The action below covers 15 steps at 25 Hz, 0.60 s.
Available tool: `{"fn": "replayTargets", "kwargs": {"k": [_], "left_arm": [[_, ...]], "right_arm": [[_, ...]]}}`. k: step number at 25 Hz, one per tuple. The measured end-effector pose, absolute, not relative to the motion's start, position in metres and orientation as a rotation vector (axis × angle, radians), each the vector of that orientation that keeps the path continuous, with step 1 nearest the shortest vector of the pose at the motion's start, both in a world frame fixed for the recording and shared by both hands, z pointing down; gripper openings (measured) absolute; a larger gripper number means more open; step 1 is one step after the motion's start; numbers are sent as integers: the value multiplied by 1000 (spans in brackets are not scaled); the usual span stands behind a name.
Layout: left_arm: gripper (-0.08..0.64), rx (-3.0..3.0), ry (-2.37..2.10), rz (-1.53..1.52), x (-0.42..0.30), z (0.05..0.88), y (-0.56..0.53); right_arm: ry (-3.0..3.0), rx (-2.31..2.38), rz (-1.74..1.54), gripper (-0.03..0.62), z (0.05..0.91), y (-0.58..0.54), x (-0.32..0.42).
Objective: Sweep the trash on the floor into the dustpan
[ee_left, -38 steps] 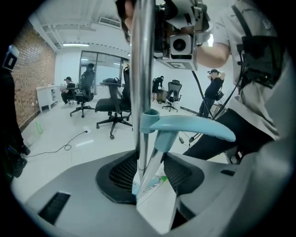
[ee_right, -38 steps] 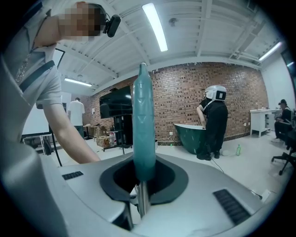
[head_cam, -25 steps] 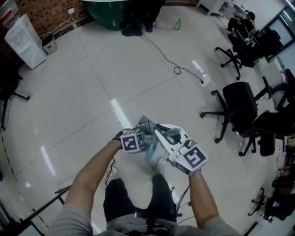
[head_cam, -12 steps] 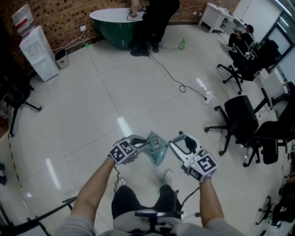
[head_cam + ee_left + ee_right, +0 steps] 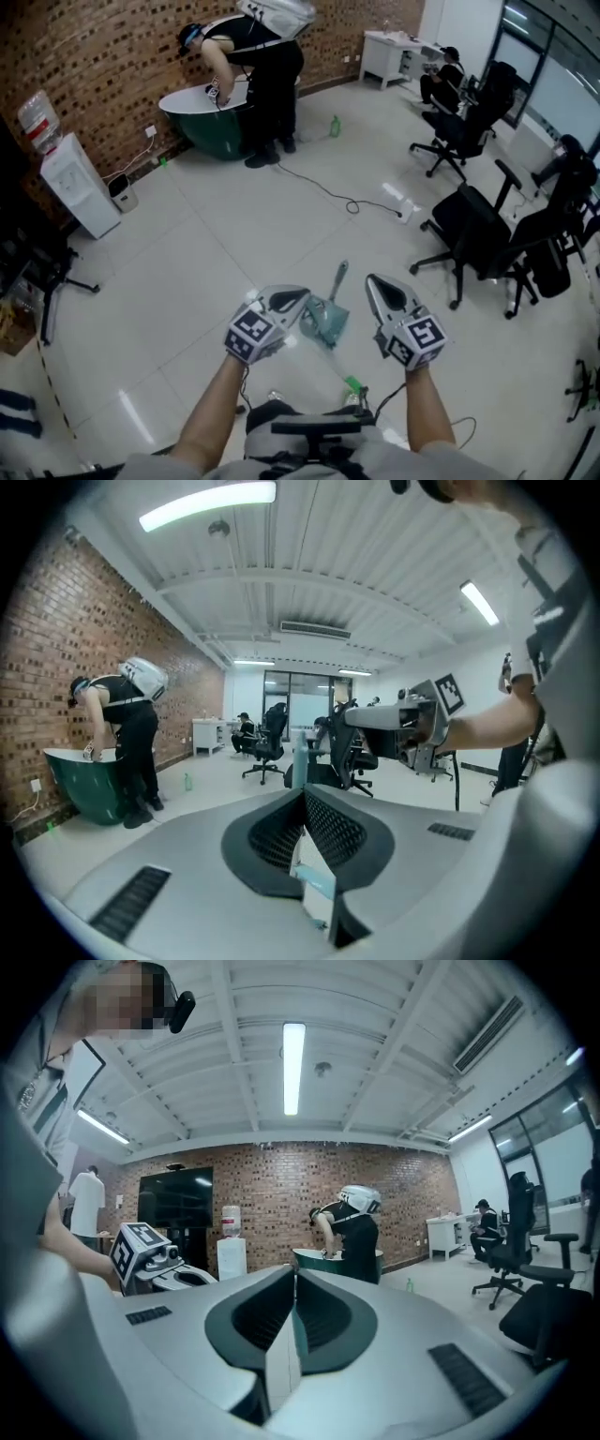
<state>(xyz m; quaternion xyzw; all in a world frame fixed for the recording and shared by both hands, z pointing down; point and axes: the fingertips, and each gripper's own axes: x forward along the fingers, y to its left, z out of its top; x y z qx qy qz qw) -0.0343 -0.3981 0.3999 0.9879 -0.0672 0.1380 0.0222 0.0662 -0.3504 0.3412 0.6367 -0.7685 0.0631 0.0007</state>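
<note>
At 6 o'clock below centre, you are gripping the teal dustpan (image 5: 326, 321) in the left gripper (image 5: 292, 302), whose jaws have just been closing on it, probably to carry it. At the dustpan's 3 o'clock, the right gripper (image 5: 380, 286) has just been closing, on nothing visible.

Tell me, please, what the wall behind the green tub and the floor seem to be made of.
The wall looks like bare reddish-brown brick, matte, with pale mortar joints showing. The floor seems to be large pale tiles, glossy and probably glazed: thin joint lines cross it and lights reflect off it.
</note>
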Motion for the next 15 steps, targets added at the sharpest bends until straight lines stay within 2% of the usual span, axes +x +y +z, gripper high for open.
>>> {"fn": "replayTargets", "kwargs": {"k": [6, 15], "left_arm": [[3, 3061, -363, 352, -20, 360, -357], [3, 3012, -584, 392, 1, 356, -314]], "right_arm": [[-2534, 1899, 148, 0, 327, -319, 62], [-2712, 1659, 268, 0, 324, -291, 55]]}}
